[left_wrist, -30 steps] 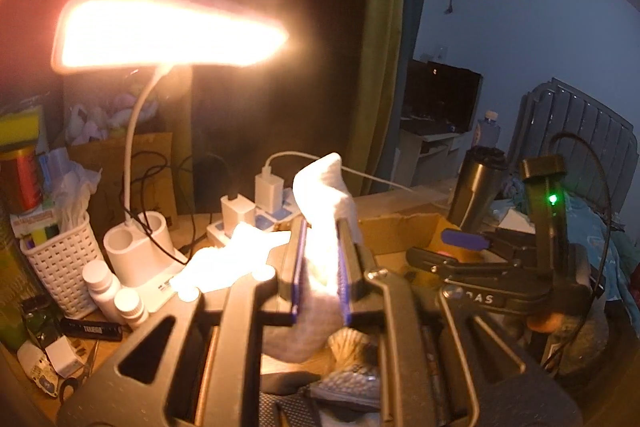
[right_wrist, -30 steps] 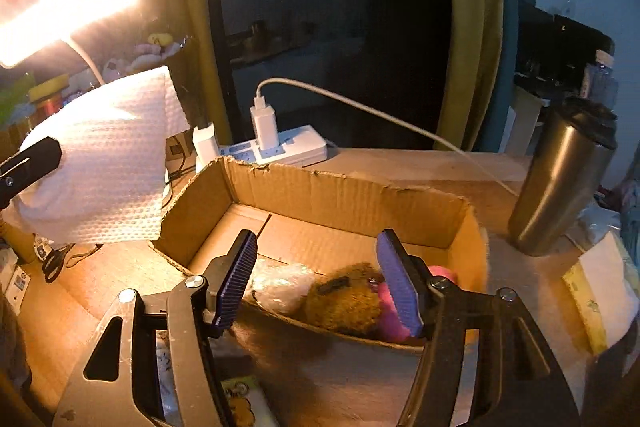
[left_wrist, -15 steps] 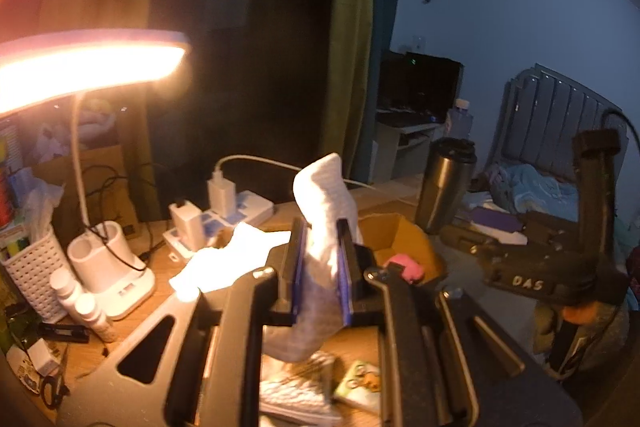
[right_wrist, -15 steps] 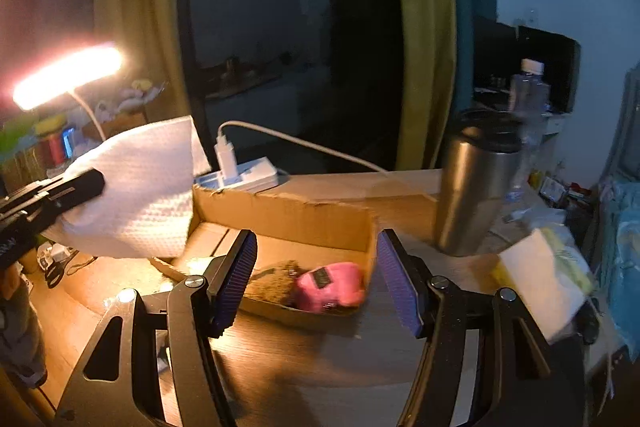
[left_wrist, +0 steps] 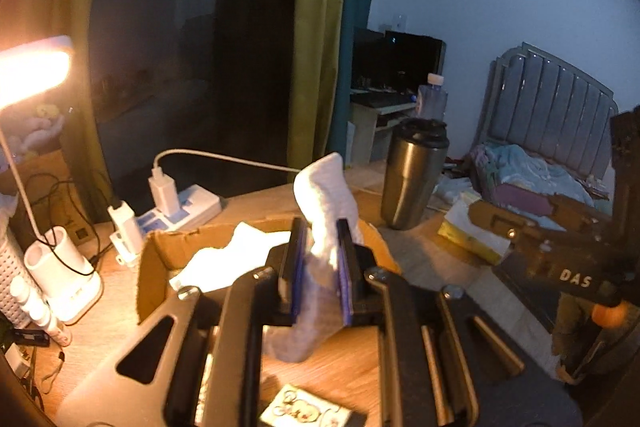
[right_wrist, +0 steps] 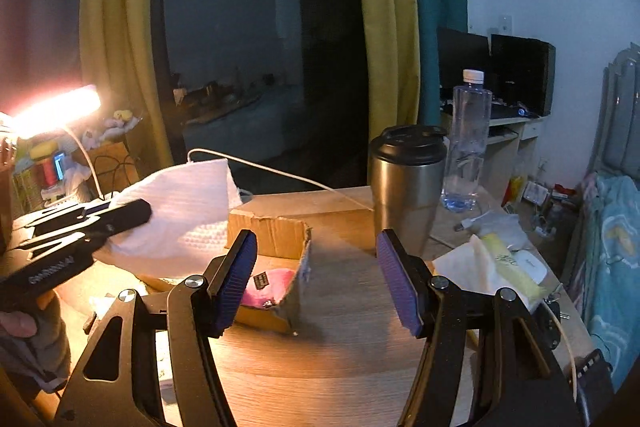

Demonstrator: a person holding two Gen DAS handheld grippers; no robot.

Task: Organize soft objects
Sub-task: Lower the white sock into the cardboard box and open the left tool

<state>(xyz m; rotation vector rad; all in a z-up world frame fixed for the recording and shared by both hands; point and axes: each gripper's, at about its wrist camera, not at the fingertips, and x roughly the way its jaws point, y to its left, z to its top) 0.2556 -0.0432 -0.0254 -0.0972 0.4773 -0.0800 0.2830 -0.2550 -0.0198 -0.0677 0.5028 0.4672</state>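
Progress judged partial: white textured cloth (left_wrist: 326, 195) is clamped in left gripper (left_wrist: 320, 267) jaws, held above open brown cardboard box (right_wrist: 268, 231), not yet placed. Pink soft item (right_wrist: 266, 287) already lies inside. Right gripper (right_wrist: 316, 283) jaws stand open, empty.

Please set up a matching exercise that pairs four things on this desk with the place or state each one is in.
Things:
1. white cloth
2. pink soft item
3. steel tumbler
4. right tongs

Places or states:
a. lying inside the cardboard box
b. open, holding nothing
c. clamped in the left tongs
d. standing upright on the desk, in front of the clear bottle

Pairs: 1-c, 2-a, 3-d, 4-b
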